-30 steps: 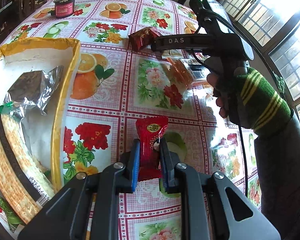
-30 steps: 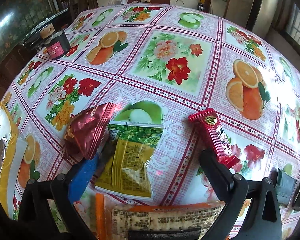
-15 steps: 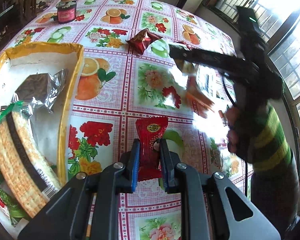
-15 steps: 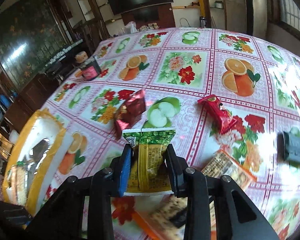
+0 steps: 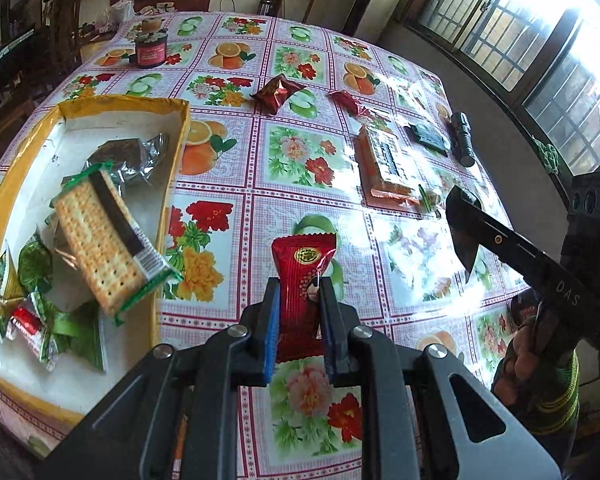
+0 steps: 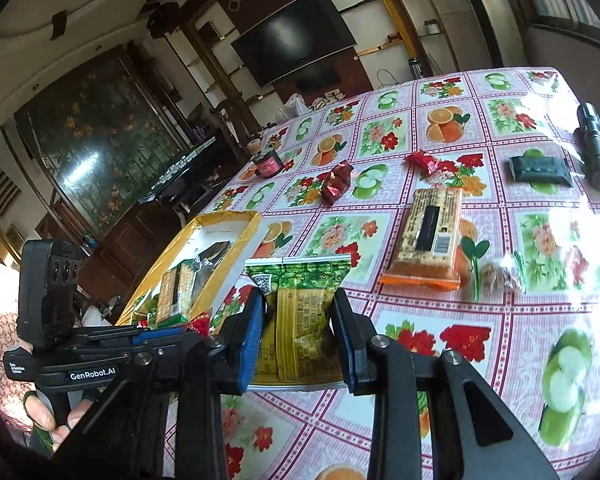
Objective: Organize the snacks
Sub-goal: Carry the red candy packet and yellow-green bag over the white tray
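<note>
- Jaws of both tools are clamped: the left gripper (image 5: 298,320) pinches a red candy packet (image 5: 302,280), and the right gripper (image 6: 298,336), wide apart a second ago, has closed on a green-and-yellow snack pouch (image 6: 298,312) and lifted it off the tabletop (image 5: 300,160).
- Both packets hang in the air, so two snacks are now ready for the yellow-rimmed box (image 5: 176,160) at nine o'clock in the left wrist view.
- Count, in hand: two.
- Count, loose on the tabletop: one dark-red foil packet (image 5: 278,92) at twelve o'clock, one small red candy (image 5: 346,100), one orange cracker pack (image 5: 384,164) at two o'clock.
- Also there: one jar (image 5: 150,50), one flashlight (image 5: 462,138), one dark flat pack (image 5: 428,136).
- Box contents: one cracker pack (image 5: 100,244), one silver-wrapped piece (image 5: 128,158), several small wrappers, too jumbled to count.
</note>
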`<action>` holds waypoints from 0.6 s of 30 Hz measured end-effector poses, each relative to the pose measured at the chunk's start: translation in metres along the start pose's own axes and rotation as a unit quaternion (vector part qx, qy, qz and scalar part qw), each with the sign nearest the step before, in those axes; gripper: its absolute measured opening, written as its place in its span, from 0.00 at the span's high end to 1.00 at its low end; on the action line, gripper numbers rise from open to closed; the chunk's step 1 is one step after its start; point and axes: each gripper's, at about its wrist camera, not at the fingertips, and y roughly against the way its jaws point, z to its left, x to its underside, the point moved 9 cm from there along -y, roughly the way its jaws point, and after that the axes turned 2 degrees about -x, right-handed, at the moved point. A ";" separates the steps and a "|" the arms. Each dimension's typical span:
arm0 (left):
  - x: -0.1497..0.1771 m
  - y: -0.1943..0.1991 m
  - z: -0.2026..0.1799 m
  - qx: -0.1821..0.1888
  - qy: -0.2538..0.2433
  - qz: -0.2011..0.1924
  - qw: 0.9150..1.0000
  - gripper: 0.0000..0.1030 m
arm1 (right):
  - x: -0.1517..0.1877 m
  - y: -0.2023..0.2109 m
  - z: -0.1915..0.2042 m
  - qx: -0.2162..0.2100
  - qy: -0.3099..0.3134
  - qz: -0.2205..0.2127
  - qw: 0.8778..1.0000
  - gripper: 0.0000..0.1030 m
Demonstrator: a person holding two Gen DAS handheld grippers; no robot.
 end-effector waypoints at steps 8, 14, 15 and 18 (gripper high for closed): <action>0.015 0.030 0.007 -0.038 -0.003 -0.022 0.999 0.81 | 0.023 0.004 0.021 -0.048 -0.007 0.002 0.999 0.68; 0.016 0.045 0.018 -0.061 0.000 -0.039 0.997 0.81 | 0.029 0.004 0.036 -0.065 -0.002 0.002 0.998 0.68; 0.016 0.048 0.020 -0.065 0.000 -0.042 0.997 0.81 | 0.030 0.004 0.038 -0.066 -0.002 0.001 0.998 0.68; 0.014 0.054 0.026 -0.076 0.002 -0.052 0.996 0.81 | 0.031 0.007 0.040 -0.063 0.002 0.000 0.998 0.68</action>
